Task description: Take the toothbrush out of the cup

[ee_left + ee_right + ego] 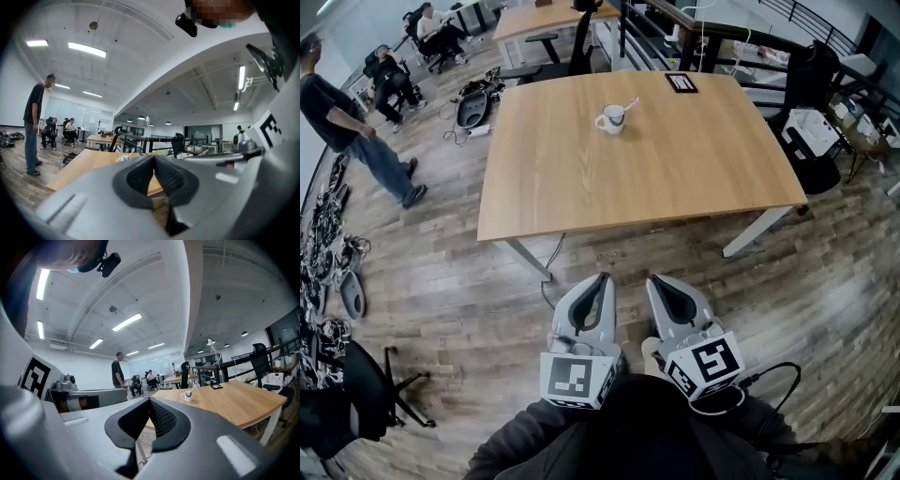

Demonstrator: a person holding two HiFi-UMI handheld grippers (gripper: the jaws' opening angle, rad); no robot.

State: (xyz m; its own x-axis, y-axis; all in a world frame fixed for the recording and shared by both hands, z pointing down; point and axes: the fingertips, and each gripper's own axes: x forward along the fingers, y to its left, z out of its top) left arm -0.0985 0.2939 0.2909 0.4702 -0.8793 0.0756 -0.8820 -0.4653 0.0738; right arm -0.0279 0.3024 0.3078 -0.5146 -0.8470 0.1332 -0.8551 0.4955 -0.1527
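Toothbrush [631, 103] in seemingly printed cup [611, 120]; left gripper [603, 278], right gripper [656, 280] fingers closed, empty.

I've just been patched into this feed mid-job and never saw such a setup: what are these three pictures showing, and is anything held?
There is no robot: a person carries a pair of tongs in each hand. The head view looks down from a camera on the person's head. In it the left tongs and right tongs point toward a wooden table, short of its near edge. The two gripper views come from cameras riding on each pair, looking along its jaws. Both pairs are shut and hold nothing. On the table stands a white cup with a pink toothbrush leaning out of it. A small flat black item lies near the far edge. Another person stands at the left.
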